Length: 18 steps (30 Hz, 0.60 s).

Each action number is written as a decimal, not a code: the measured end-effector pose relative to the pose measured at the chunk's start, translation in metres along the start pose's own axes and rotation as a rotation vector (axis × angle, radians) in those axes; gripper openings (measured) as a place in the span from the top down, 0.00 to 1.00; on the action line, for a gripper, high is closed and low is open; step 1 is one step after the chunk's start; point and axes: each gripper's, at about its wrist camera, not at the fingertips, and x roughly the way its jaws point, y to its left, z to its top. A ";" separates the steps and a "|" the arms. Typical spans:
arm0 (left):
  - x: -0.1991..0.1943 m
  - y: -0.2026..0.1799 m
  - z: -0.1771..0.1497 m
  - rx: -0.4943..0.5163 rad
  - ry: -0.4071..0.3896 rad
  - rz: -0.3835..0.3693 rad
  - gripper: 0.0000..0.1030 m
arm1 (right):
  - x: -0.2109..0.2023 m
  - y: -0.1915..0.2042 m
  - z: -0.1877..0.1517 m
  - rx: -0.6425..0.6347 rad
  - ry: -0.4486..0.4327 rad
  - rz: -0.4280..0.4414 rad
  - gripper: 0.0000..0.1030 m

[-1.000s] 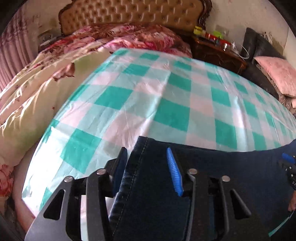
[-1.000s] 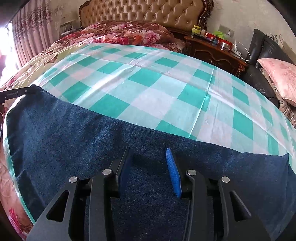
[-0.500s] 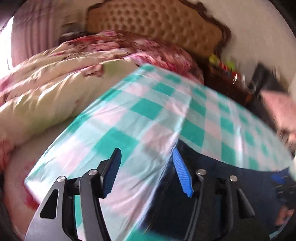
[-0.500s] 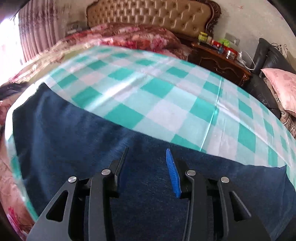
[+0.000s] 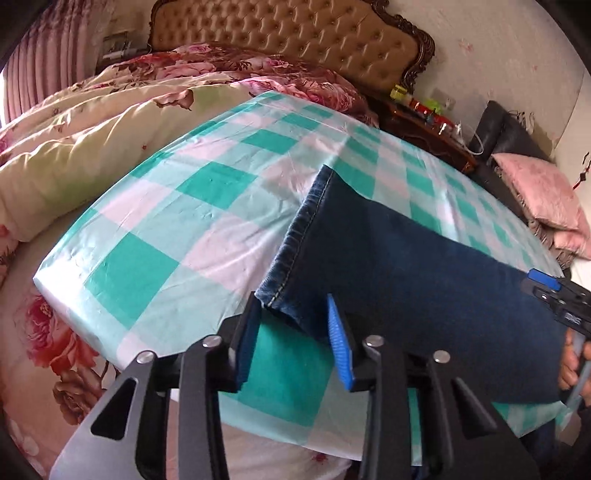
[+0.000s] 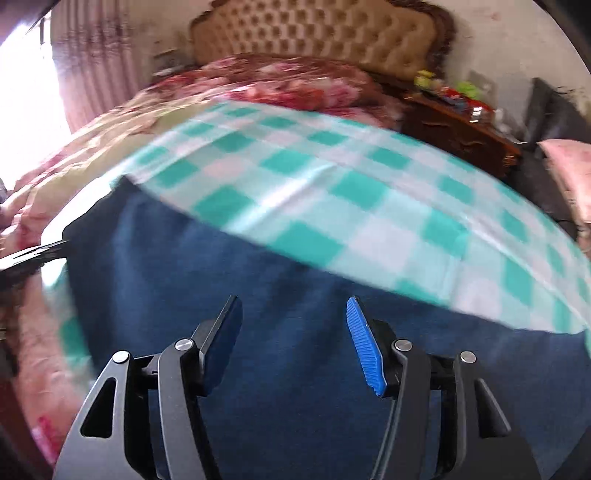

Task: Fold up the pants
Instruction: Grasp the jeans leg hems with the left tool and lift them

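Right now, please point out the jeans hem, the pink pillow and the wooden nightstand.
jeans hem (image 5: 295, 236): left wrist view, stitched edge.
pink pillow (image 5: 546, 192): left wrist view, top face.
wooden nightstand (image 5: 424, 127): left wrist view, front edge.

The pants (image 5: 424, 280) are dark matt denim with stitched hems. Under them lies a smooth, slightly glossy checked sheet (image 5: 192, 221). The left hand-held gripper (image 5: 293, 332) has black matt arms, ribbed blue pads (image 5: 338, 347) and shiny metal pins. The far headboard (image 5: 295, 33) is tufted, wood-framed.
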 end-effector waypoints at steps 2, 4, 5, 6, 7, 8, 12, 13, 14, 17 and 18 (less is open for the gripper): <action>0.001 -0.001 -0.002 0.000 -0.001 0.008 0.67 | 0.005 0.013 -0.002 -0.001 0.022 0.043 0.46; 0.002 -0.001 -0.001 0.000 0.002 0.018 0.71 | 0.010 0.022 -0.004 -0.015 0.035 0.038 0.48; 0.003 -0.002 -0.002 -0.003 0.005 0.020 0.74 | 0.015 0.025 -0.007 -0.018 0.050 0.033 0.49; 0.002 -0.002 0.000 -0.003 0.007 0.016 0.78 | 0.019 0.026 -0.009 -0.013 0.066 0.033 0.49; 0.002 -0.004 0.001 0.000 0.009 0.013 0.79 | 0.022 0.026 -0.011 -0.004 0.081 0.029 0.50; 0.001 -0.005 0.002 0.003 0.010 0.016 0.80 | 0.025 0.025 -0.013 0.000 0.083 0.024 0.50; -0.001 0.000 0.003 -0.042 0.006 -0.017 0.81 | 0.027 0.030 -0.017 -0.040 0.074 -0.010 0.51; -0.002 0.003 0.003 -0.063 0.002 -0.033 0.81 | 0.027 0.031 -0.017 -0.042 0.071 -0.014 0.51; -0.003 0.006 0.002 -0.084 -0.004 -0.050 0.81 | 0.028 0.032 -0.018 -0.046 0.066 -0.019 0.51; -0.008 0.009 0.002 -0.125 -0.021 -0.087 0.82 | 0.027 0.032 -0.021 -0.051 0.053 -0.025 0.51; -0.009 0.009 0.002 -0.131 -0.024 -0.093 0.82 | 0.028 0.032 -0.020 -0.050 0.052 -0.025 0.51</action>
